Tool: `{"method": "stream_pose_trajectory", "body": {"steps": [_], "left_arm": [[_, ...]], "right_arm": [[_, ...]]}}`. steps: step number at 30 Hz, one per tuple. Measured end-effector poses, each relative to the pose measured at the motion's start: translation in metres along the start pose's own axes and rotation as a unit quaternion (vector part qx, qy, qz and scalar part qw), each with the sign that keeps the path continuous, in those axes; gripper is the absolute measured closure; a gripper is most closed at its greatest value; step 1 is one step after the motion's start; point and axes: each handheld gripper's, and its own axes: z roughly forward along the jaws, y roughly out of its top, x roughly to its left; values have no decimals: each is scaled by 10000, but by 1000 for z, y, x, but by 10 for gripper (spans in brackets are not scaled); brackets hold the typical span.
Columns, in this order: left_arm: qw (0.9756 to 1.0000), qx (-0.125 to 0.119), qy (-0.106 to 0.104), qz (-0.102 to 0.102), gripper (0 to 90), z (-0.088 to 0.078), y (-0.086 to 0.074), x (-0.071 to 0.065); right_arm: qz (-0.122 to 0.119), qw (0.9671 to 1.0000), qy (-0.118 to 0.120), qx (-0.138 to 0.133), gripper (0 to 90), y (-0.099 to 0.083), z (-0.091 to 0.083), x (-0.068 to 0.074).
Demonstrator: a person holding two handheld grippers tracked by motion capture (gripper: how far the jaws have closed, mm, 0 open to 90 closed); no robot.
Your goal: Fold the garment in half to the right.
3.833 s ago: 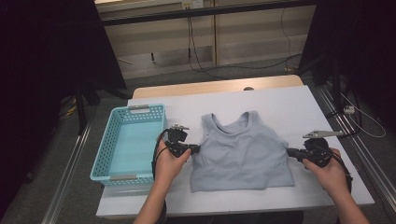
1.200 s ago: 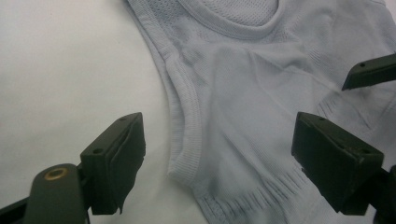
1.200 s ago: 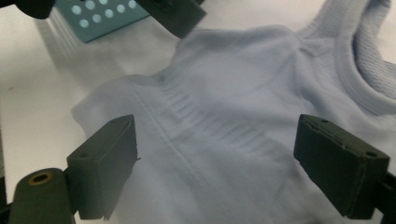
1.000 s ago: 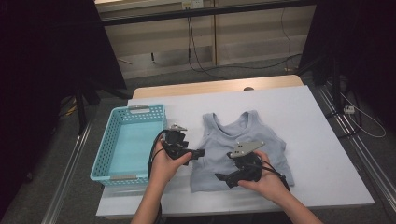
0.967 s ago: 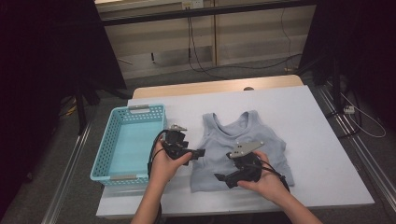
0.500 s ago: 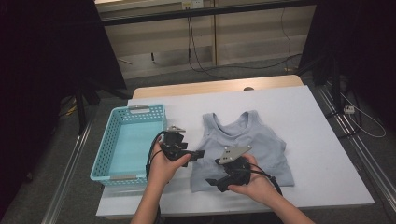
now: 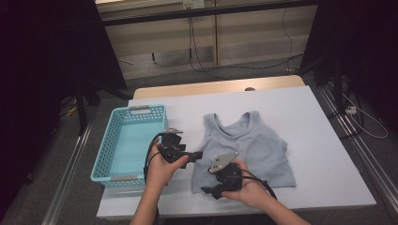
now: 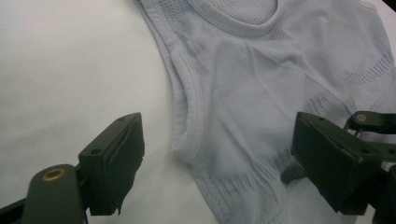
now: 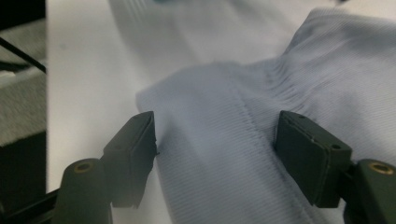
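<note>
right gripper (image 7: pixel 210 191) jaws apart, just been closing, straddling vest (image 7: pixel 248 145) near corner; left gripper (image 7: pixel 197 154) jaws apart at vest's side edge; no readable label on vest

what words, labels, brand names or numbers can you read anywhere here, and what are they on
None can be read.
Grey tank top: no print or tag shows in the high view or either gripper view.
Blue basket: pale plates at its two ends, too small to tell if they carry text.
Left gripper and right gripper: no markings legible.
</note>
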Motion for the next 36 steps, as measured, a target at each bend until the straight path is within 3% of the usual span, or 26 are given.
{"method": "stream_pose_trajectory", "body": {"steps": [7,12,20,24,29,33,36], "left_arm": [[10000,35,3,-7,193,3,-2,0],[10000,41,3,7,198,4,-2,-1],[10000,2,3,9,207,2,-2,-1],[10000,10,2,16,208,1,-2,0],[10000,-35,32,3,213,0,-1,1],[10000,-69,47,26,216,-2,0,1],[9999,-134,59,-12,216,-2,1,2]], "right_arm": [[-149,9997,-208,-31,258,-3,4,6],[-48,9997,-247,-73,280,-4,5,6],[33,9991,-407,-114,470,-4,2,3],[131,9983,-535,-186,702,-5,0,-2],[210,9978,-580,-236,767,-5,0,-4],[443,9976,-374,-374,779,-4,-6,-7],[479,9973,-222,-509,782,-2,-13,-7]]}}
